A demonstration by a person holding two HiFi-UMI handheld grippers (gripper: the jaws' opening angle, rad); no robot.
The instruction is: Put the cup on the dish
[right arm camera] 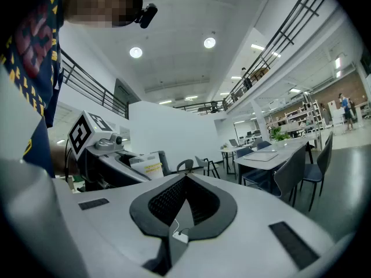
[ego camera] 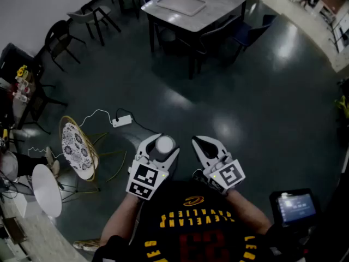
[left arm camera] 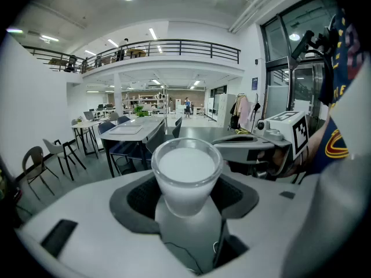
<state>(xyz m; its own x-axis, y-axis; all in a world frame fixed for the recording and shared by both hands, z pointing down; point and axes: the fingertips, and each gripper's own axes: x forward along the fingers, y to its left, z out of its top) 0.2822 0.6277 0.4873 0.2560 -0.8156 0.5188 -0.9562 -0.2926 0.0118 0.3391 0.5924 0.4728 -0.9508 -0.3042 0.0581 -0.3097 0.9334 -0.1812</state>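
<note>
left gripper (ego camera: 162, 145) angled down, clasping cup (left arm camera: 189, 172)

1. cup (left arm camera: 188, 169) (ego camera: 164, 144): small tumbler with a frosted, translucent wall, white inside, and a thick round rim. It tapers to a narrower base.
2. Pose: upright, mouth up. In the head view only the rim and the white top show, as a pale disc.
3. State: off any surface, clamped between the jaws of the left gripper (left arm camera: 188, 198). The dark pads press on the wall at 3 and 9 o'clock, and the rim stands clear above them.
4. Place: in the head view it's at roughly 6 o'clock of frame centre, over the dark floor (ego camera: 245, 102).
5. Full or empty: can't tell, the inside just reads flat white.
</note>
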